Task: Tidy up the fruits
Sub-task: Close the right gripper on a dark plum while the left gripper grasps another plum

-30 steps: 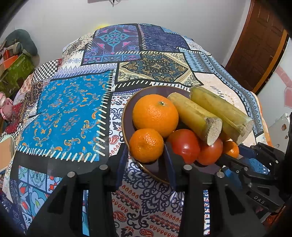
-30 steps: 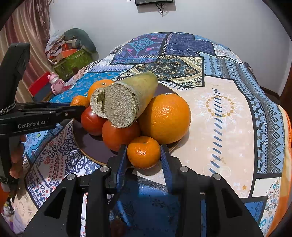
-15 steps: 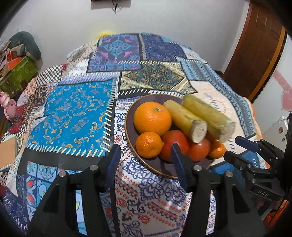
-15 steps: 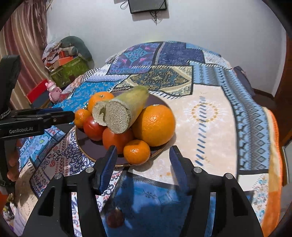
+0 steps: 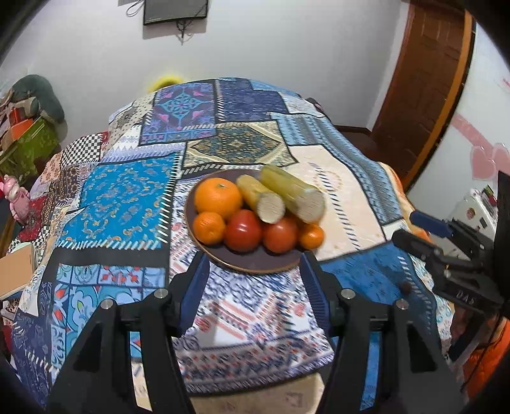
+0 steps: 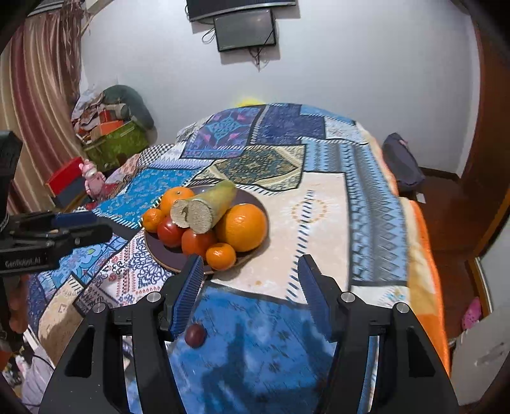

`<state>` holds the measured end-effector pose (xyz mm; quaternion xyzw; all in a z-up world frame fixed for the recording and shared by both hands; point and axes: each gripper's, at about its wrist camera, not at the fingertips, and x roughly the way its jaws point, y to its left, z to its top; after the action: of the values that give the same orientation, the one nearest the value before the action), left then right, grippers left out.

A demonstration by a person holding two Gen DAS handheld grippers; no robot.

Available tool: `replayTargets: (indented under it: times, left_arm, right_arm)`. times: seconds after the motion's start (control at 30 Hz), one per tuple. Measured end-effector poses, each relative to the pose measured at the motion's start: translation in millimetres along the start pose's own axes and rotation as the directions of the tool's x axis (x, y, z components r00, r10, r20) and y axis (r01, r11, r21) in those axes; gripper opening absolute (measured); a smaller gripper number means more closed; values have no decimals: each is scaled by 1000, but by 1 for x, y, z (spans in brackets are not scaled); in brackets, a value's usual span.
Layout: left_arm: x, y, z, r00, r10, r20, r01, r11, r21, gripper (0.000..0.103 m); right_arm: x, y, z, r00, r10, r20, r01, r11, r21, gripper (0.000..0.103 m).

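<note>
A dark round plate (image 5: 255, 262) (image 6: 165, 251) sits on the patchwork bedspread. It holds two big oranges (image 5: 218, 198) (image 6: 242, 226), two small tangerines (image 5: 208, 227) (image 6: 221, 256), two tomatoes (image 5: 243, 230) (image 6: 197, 242) and two cut sugarcane pieces (image 5: 291, 193) (image 6: 208, 207). My left gripper (image 5: 255, 283) is open and empty, just short of the plate's near rim. My right gripper (image 6: 250, 286) is open and empty, back from the plate's right side. A small dark round fruit (image 6: 195, 335) lies on the blue patch between the right fingers.
The patchwork bedspread (image 5: 127, 203) covers a bed. A wooden door (image 5: 424, 79) stands at the right. Boxes and a green bag (image 6: 118, 143) are piled by the left wall. A screen (image 6: 245, 28) hangs on the far wall.
Both grippers opened, let go of the small tangerines on the plate, and pulled back and up from the plate. The fruit stays on the plate.
</note>
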<state>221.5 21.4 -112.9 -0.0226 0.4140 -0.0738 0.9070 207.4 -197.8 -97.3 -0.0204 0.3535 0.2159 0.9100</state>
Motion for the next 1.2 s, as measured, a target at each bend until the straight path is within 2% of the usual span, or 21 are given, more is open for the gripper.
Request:
replayTargets:
  times: [0.23, 0.5, 0.77, 0.9, 1.2]
  left_arm:
    - [-1, -33, -14, 999, -43, -23, 43, 999, 25, 59]
    - [20, -63, -29, 995, -67, -76, 71, 996, 55, 59]
    - [46, -84, -44, 988, -75, -136, 87, 993, 85, 57]
    - [60, -89, -54, 981, -74, -178, 94, 990, 109, 46]
    - [84, -93, -58, 972, -78, -221, 103, 989, 104, 38]
  right_arm:
    - [-22, -22, -19, 999, -42, -4, 43, 999, 28, 58]
    - [-27, -43, -48, 997, -59, -57, 62, 997, 52, 57]
    - [-16, -51, -76, 990, -17, -137, 29, 996, 89, 39]
    - [-7, -53, -84, 985, 3, -174, 15, 995, 100, 33]
    - [4, -61, -95, 976, 27, -217, 3, 991, 135, 22]
